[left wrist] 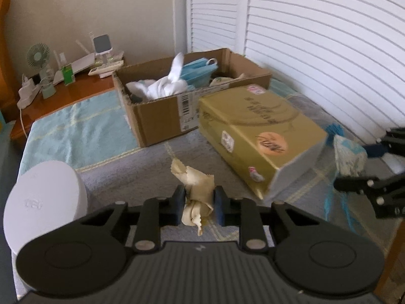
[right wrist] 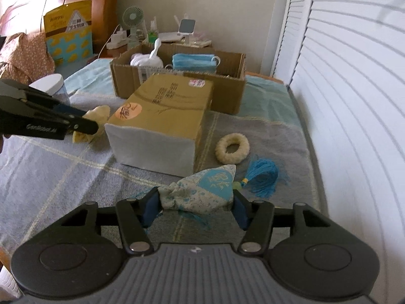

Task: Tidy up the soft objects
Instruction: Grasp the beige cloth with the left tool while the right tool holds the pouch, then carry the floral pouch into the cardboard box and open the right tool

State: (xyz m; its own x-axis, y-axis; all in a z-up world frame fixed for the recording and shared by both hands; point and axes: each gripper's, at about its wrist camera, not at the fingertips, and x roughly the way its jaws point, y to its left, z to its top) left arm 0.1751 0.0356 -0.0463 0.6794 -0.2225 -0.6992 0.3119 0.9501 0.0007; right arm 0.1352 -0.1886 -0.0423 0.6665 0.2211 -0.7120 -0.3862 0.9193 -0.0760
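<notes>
The left gripper (left wrist: 198,204) has its jaws clamped on a cream cloth (left wrist: 194,185) just left of the gold box (right wrist: 162,116) on the bed (right wrist: 63,177). The right gripper (right wrist: 196,209) has its jaws pressed on a blue-patterned sachet (right wrist: 202,190) in front of that box.

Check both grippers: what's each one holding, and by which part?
Left gripper pinches the crumpled cream cloth mid-bundle. Right gripper brackets the blue-patterned fabric sachet end to end; firm pressure unclear.

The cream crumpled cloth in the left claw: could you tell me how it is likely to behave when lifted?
The cream crumpled cloth will probably droop, since its folds already sag below the left claw. It looks thin, so likely light. Pinched at the middle, loose ends may dangle.
</notes>
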